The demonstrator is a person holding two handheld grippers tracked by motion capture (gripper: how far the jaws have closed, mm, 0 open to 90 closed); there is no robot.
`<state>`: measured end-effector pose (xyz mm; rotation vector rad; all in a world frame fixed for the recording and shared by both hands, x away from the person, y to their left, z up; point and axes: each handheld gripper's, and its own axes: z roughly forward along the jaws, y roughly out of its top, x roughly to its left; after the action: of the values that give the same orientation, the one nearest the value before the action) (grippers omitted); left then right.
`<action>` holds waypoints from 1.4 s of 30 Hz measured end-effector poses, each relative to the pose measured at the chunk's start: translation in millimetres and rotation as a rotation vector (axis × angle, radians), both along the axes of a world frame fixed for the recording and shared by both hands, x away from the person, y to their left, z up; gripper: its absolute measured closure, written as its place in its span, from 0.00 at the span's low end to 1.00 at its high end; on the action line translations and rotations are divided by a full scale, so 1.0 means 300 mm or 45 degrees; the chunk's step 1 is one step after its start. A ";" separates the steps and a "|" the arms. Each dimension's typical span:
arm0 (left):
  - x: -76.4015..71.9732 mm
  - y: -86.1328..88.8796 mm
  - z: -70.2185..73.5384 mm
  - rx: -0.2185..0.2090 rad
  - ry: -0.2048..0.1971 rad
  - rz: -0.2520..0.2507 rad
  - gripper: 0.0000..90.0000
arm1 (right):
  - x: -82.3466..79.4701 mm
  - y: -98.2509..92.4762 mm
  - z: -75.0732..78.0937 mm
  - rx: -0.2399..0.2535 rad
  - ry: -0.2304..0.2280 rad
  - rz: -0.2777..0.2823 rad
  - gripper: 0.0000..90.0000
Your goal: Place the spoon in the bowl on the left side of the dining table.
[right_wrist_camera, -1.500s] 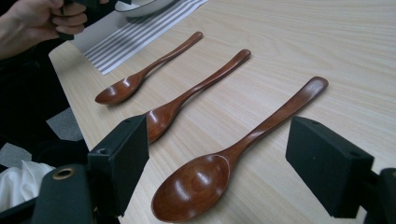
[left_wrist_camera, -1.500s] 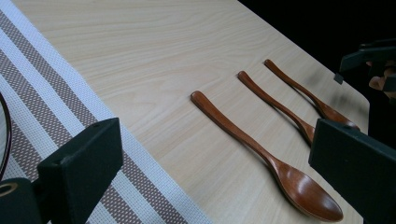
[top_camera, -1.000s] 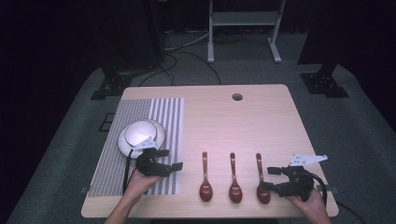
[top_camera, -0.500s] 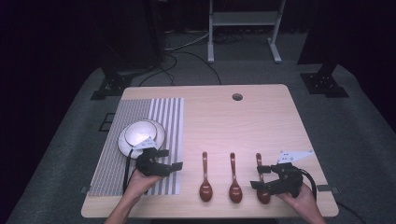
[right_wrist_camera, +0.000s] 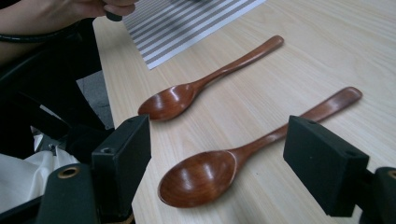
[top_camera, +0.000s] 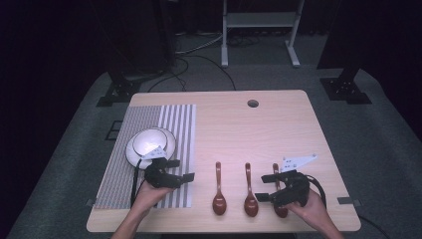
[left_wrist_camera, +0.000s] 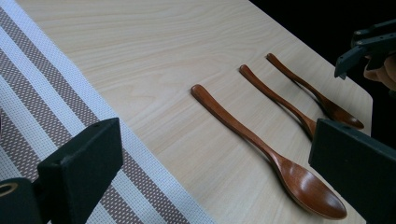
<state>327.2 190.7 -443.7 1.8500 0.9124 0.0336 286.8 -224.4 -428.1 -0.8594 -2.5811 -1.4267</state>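
A pale wooden table (top_camera: 278, 124) stood on a dark floor, with a striped mat (top_camera: 149, 149) along its left side and a white bowl (top_camera: 149, 142) resting on the mat. Three brown wooden spoons lay side by side near the front edge, handles pointing away from the person, none touching its neighbour.

The left gripper (top_camera: 183, 170) hovered over the mat's right edge, jaws spread and empty. The right gripper (top_camera: 263, 187) sat low beside the spoons — jaws spread wide, also empty. In the right gripper view the middle spoon (right_wrist_camera: 243, 154) lay between those jaws, its scoop closest to the camera; the left spoon (right_wrist_camera: 205, 81) lay beyond it. The right spoon (top_camera: 276, 174) was partly hidden under that gripper in the high view.

Judging from this, the likeliest slip was a poor grip — closing on the rounded, glossy scoop could let the spoon squirt out or pivot. A jaw dragging sideways might also knock a neighbouring spoon toward the table's front edge.
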 end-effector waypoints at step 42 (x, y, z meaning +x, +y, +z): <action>0.007 0.002 -0.011 0.002 0.041 0.046 0.02 | 0.005 0.370 -0.045 -0.161 0.069 0.393 0.76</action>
<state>329.4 191.4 -446.9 1.8401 0.9680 0.0266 288.3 -113.5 -441.6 -0.4738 -2.6409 -1.1513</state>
